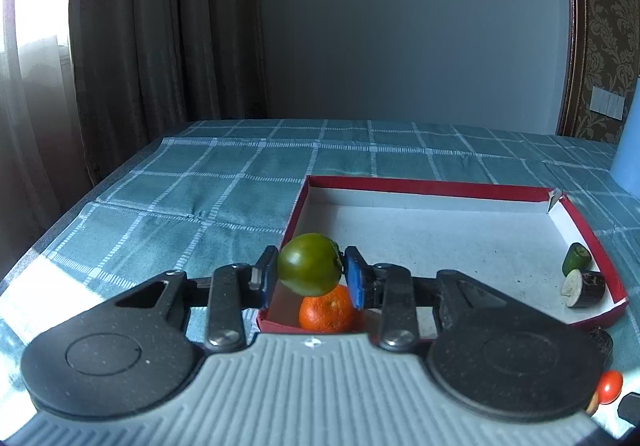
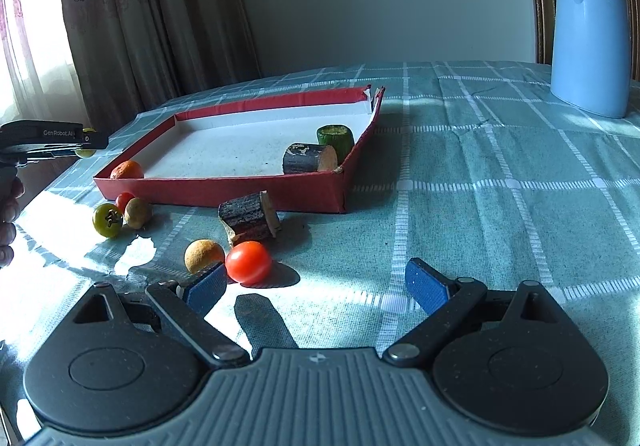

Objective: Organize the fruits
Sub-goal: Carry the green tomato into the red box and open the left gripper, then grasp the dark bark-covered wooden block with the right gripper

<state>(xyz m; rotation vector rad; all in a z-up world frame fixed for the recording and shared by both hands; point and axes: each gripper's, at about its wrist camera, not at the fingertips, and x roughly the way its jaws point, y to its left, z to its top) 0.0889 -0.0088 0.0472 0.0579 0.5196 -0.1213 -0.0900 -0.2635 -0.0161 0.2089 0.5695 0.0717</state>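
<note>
Gripping a green tomato (image 1: 309, 264) in its jaws, left gripper (image 1: 310, 278) hangs above the orange (image 1: 326, 308)

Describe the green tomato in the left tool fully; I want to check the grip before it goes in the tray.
The green tomato is round, glossy and olive-green, with a dark stem end turned toward the right pad. The left tool is shut on it, its blue pads pressing on opposite sides. It hangs clear above the orange, which lies in the red tray's near corner. No damage shows.
</note>
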